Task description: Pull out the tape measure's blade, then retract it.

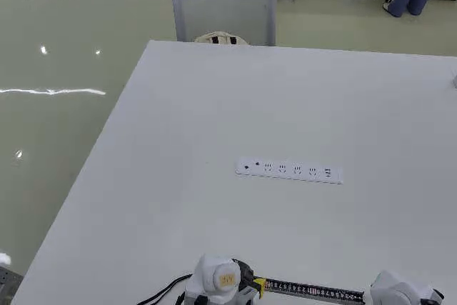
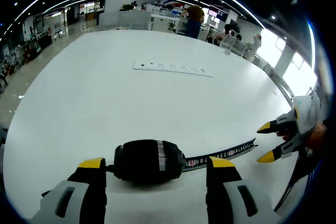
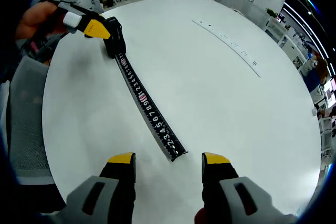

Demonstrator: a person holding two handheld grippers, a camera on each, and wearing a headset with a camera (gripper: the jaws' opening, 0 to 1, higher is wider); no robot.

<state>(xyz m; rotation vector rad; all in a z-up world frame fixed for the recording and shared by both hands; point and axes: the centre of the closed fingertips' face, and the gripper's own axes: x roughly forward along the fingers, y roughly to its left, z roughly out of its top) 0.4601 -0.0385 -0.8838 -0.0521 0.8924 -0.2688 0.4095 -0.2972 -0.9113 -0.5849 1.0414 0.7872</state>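
My right tongs (image 3: 168, 158) gape, and the blade (image 3: 147, 106) ends free just ahead of them. It runs over the table (image 1: 214, 105) to the case (image 2: 149, 160), which my left tongs (image 2: 156, 162) flank; whether they grip it I cannot tell. Beyond lies a strip (image 1: 289, 170).

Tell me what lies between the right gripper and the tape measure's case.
The pulled-out blade, flat on the table, its tip reaching the right gripper's open jaws; right gripper view.
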